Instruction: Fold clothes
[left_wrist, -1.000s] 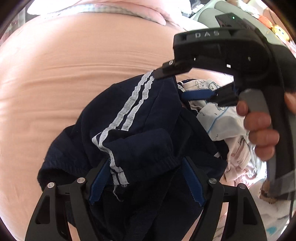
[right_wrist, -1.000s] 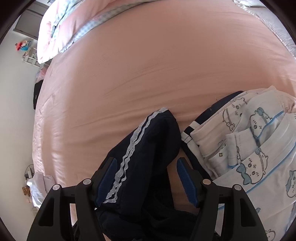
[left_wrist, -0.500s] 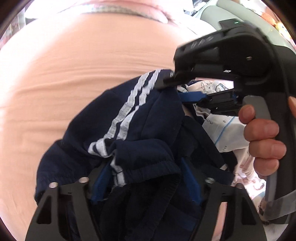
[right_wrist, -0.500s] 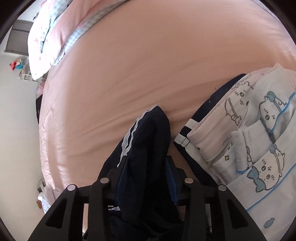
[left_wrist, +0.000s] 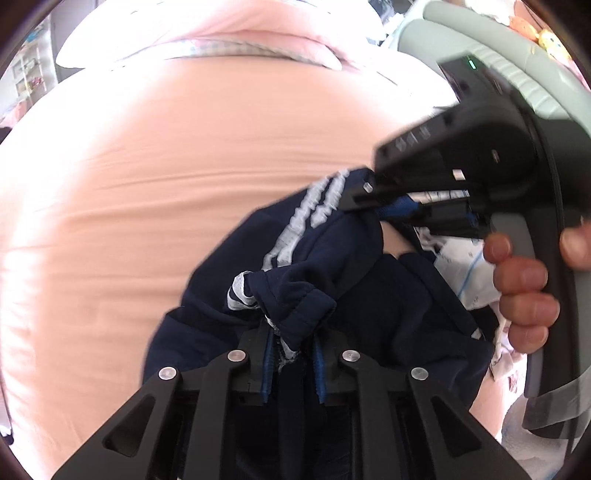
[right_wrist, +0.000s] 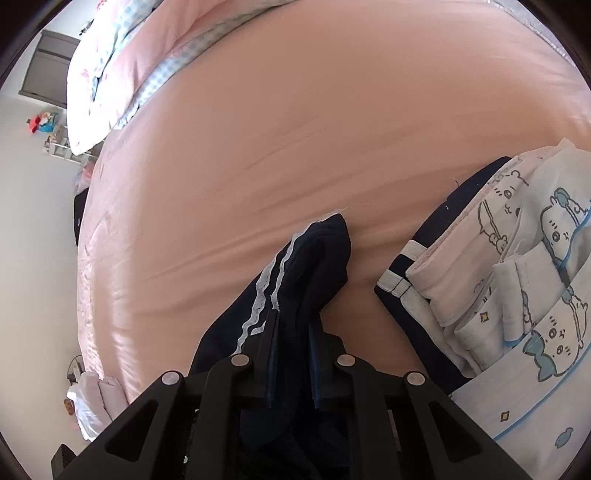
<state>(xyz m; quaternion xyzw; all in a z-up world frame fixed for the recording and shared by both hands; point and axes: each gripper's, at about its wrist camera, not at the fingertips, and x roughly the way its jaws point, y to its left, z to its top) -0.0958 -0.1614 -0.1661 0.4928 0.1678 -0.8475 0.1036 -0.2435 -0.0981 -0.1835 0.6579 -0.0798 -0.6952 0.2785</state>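
Navy trousers (left_wrist: 332, 258), soft knit with two white side stripes, hang bunched at lower centre over the smooth peach bedsheet (left_wrist: 147, 166). Left gripper (left_wrist: 293, 347) pinches the ribbed cuff; right gripper (right_wrist: 291, 332) clamps another fold. Right of frame: a stack of folded clothes (right_wrist: 517, 277), white cotton with cartoon prints. Pink pillow (right_wrist: 110, 55) upper left.

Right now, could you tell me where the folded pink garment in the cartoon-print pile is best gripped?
Grip the folded pink garment at its thick rounded fold edge, coming in from the bare pink sheet. That edge faces open bed, and printed clothes overlap its far side.
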